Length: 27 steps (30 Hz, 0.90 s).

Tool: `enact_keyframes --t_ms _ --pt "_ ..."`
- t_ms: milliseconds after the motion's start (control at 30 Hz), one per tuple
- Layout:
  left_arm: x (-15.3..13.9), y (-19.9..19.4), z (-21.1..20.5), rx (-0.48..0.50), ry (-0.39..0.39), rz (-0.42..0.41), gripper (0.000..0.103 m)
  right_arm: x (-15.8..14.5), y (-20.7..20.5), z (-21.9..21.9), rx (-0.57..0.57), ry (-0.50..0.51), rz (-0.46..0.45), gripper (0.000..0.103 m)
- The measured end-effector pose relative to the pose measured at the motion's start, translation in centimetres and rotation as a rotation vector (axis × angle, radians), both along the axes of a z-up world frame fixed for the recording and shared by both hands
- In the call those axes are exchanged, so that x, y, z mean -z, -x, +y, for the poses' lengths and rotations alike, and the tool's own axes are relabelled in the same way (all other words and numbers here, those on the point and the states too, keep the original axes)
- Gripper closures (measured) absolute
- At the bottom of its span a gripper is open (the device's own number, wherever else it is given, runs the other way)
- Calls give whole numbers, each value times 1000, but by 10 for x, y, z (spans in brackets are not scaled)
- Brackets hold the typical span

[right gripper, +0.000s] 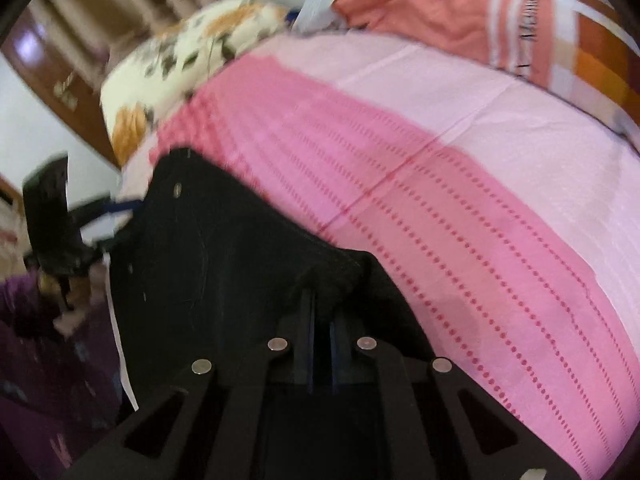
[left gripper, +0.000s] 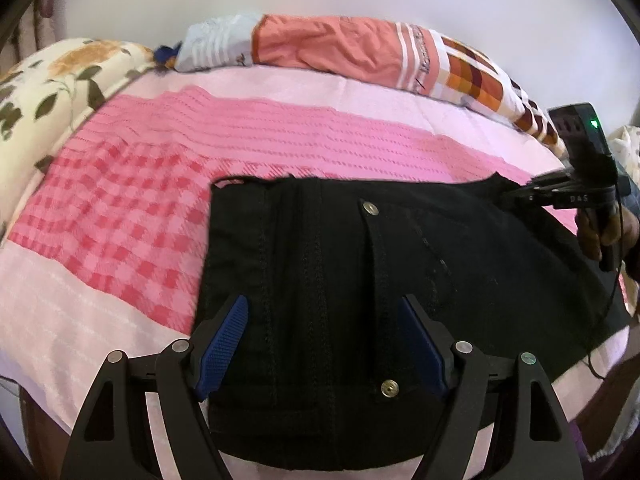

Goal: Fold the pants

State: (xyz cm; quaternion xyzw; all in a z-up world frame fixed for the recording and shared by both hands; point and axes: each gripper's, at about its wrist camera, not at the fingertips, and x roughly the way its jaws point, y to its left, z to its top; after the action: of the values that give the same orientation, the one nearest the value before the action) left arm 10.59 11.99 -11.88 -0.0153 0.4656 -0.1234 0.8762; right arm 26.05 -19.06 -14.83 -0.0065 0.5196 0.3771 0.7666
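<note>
Black pants (left gripper: 320,240) lie flat on the pink bedspread (left gripper: 120,220), metal buttons facing up. My left gripper (left gripper: 324,320) hovers over their near edge, open, its blue pads (left gripper: 224,340) wide apart on either side of the seams. My right gripper (right gripper: 320,316) is shut on a bunched corner of the pants (right gripper: 208,248). In the left wrist view the right gripper (left gripper: 510,194) pinches the far right corner of the cloth. The left gripper (right gripper: 116,216) shows at the left of the right wrist view, which is blurred.
A floral pillow (left gripper: 60,80) lies at the far left of the bed. A rolled salmon and orange checked blanket (left gripper: 340,44) runs along the back against the white wall. A person's hand (left gripper: 608,236) holds the right gripper. A wooden door (right gripper: 60,72) stands beyond the bed.
</note>
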Motion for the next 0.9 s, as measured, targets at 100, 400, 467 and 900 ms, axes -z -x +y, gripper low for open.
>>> enact_keyframes --t_ms 100,400,467,900 --pt "3 -3 6 -34 9 -12 26 9 -4 -12 91 -54 7 98" --pt "25 -13 19 -74 20 40 22 31 -17 -42 225 -247 93 97" --pt "24 -12 21 -84 41 36 21 29 -17 -41 235 -235 108 88" --pt "21 -20 23 -62 -26 -39 21 19 -19 -24 257 -48 -64 99"
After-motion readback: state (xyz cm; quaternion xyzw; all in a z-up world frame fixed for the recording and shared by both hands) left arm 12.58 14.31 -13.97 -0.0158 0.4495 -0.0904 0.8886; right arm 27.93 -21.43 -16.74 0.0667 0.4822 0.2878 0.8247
